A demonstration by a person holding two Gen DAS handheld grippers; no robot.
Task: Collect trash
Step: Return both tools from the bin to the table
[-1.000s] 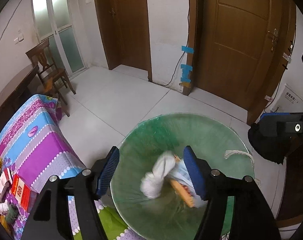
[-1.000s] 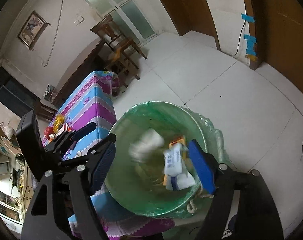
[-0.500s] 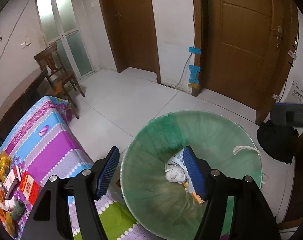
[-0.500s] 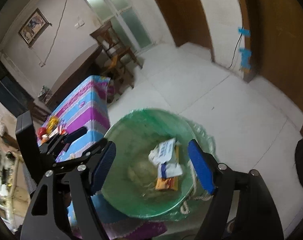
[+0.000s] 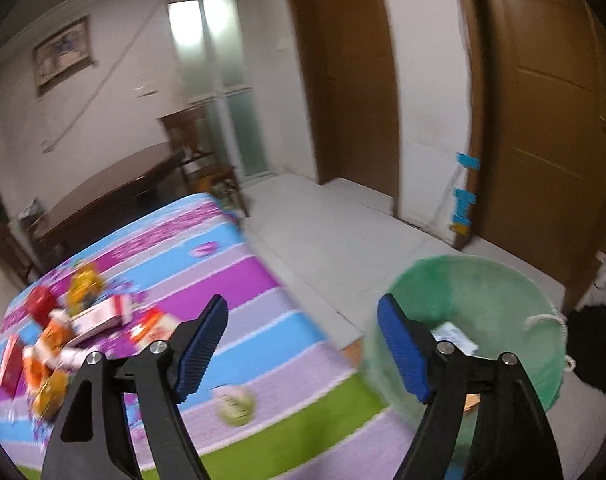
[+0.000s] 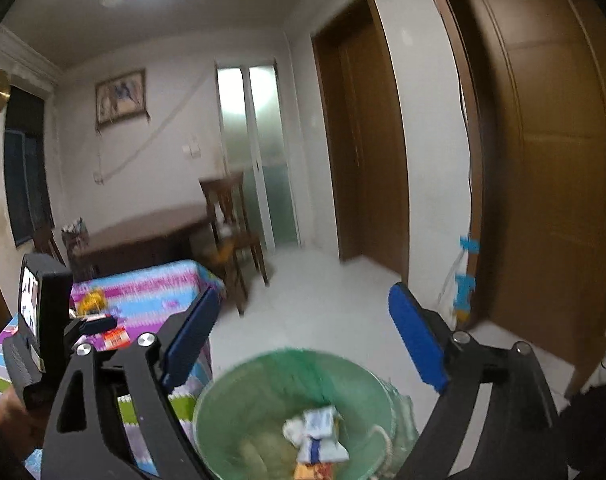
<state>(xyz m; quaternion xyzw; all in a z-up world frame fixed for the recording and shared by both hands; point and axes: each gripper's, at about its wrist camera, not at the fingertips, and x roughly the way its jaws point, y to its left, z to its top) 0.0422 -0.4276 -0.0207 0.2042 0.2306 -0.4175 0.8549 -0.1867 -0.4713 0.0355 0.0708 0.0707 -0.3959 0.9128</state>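
Note:
A bin lined with a green bag [image 5: 487, 320] stands on the floor beside the table; it also shows low in the right wrist view [image 6: 263, 408]. White wrappers and an orange packet [image 6: 317, 436] lie inside it. My left gripper [image 5: 303, 350] is open and empty, above the table's edge left of the bin. My right gripper [image 6: 303, 338] is open and empty, raised above the bin. More trash [image 5: 83, 328], red, orange and white packets, lies on the striped tablecloth [image 5: 231, 280]. A crumpled ball [image 5: 235, 404] lies near the table's front.
A wooden chair [image 6: 233, 240] and dark desk [image 6: 143, 240] stand behind the table. Brown doors [image 6: 543, 180] line the right wall. A black bag [image 5: 595, 340] sits on the floor right of the bin. The left gripper's body [image 6: 43, 320] shows at the right view's left.
Both grippers have lifted and tilted up from over the bin. The left one swung left toward the table, bringing the packets into view. The dropped trash stays in the bin.

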